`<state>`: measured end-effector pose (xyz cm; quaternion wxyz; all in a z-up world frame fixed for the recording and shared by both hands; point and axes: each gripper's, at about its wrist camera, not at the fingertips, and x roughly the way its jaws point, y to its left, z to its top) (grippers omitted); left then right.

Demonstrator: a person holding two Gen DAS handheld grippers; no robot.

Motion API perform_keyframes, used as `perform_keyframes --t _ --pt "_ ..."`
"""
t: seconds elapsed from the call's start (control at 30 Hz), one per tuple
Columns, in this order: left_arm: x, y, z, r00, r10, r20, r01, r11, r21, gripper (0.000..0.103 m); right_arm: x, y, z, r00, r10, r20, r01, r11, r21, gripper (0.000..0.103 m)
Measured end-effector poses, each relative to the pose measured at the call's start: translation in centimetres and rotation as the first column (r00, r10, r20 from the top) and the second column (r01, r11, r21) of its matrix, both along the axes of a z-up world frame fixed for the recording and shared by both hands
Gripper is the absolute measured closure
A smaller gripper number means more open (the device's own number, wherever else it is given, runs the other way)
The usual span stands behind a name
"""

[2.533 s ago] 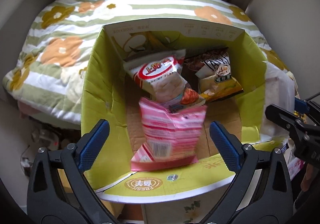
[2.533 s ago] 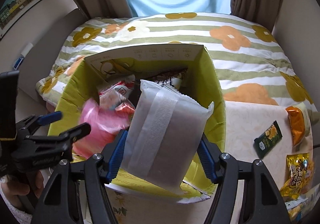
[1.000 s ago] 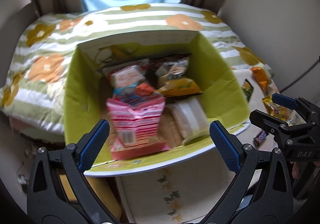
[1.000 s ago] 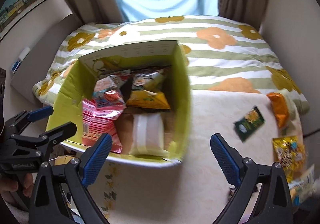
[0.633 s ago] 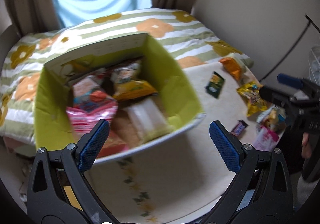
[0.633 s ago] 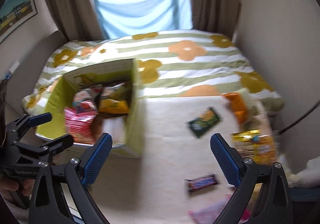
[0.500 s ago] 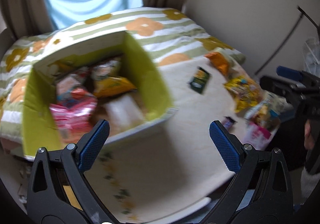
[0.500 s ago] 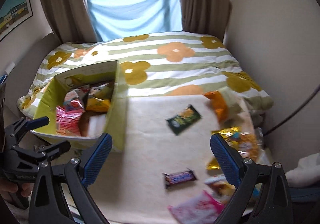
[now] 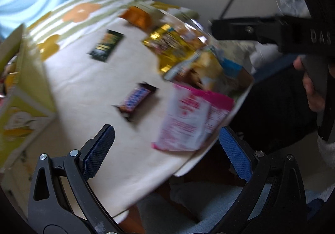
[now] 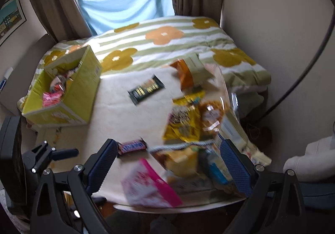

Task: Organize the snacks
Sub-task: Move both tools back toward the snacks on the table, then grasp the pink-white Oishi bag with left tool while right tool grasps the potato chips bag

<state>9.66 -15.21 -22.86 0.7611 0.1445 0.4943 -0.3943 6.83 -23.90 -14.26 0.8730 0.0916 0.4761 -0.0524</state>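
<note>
Both hand-held grippers empty and spread wide over a round cream-topped table [image 10: 134, 108], between a half-filled box and the loose snacks.

Left to right: the yellow-green cardboard box [image 10: 83, 87] stands at the table's left edge, open-topped so packets can drop in; several lie inside. Near the centre lies a dark green and gold flat packet [image 10: 146, 88], and nearer the front edge a dark chocolate bar in a blue-lettered wrapper [image 10: 132, 146]. A pink and white packet [image 10: 148, 188] lies at the front edge, with a heap of yellow and gold crinkled bags [image 10: 184, 121] along the right edge, all apparently awaiting pickup. The left gripper [image 9: 165, 150] and right gripper [image 10: 167, 163] hold nothing. Only the right wrist view shows the box's contents; the left wrist view shows the person's hand [image 9: 312, 91] on the right gripper's handle.
</note>
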Motion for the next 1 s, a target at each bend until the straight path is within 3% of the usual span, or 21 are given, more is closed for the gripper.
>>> perform_keyframes --t 0.37,0.5,0.6,0.8,0.87,1.0 --pt "-1.2 -4.4 -6.0 0.997 -0.072 -0.002 0.072 0.997 0.029 0.003 -3.0 -2.1 -4.5 0.999 -0.003 0.054 0.002 1.000 0.017 0.005" --pt "-0.5 -4.4 -7.2 0.996 -0.069 -0.052 0.067 0.997 -0.042 0.003 -3.8 -2.4 -6.3 0.999 -0.018 0.042 0.017 0.999 0.041 0.005" --pt "0.0 -4.6 -7.5 0.996 -0.068 -0.050 0.066 0.997 -0.047 0.004 -4.3 -2.1 -7.1 0.999 -0.017 0.037 0.015 0.999 0.043 0.005" --pt "0.4 -4.9 -8.0 0.996 -0.091 -0.015 0.091 0.996 -0.008 0.031 -4.3 -1.0 -7.5 0.999 0.014 0.048 -0.014 1.000 -0.005 0.006" --pt "0.5 -4.8 -8.2 0.995 -0.094 -0.013 0.094 0.996 0.001 0.049 -4.2 -1.0 -7.5 0.998 0.015 0.057 -0.015 1.000 -0.003 0.006" --pt "0.7 -4.4 -8.2 0.996 -0.093 -0.019 0.093 0.996 -0.003 0.058 -3.7 -0.8 -7.7 0.998 0.016 0.064 -0.016 1.000 -0.008 0.010"
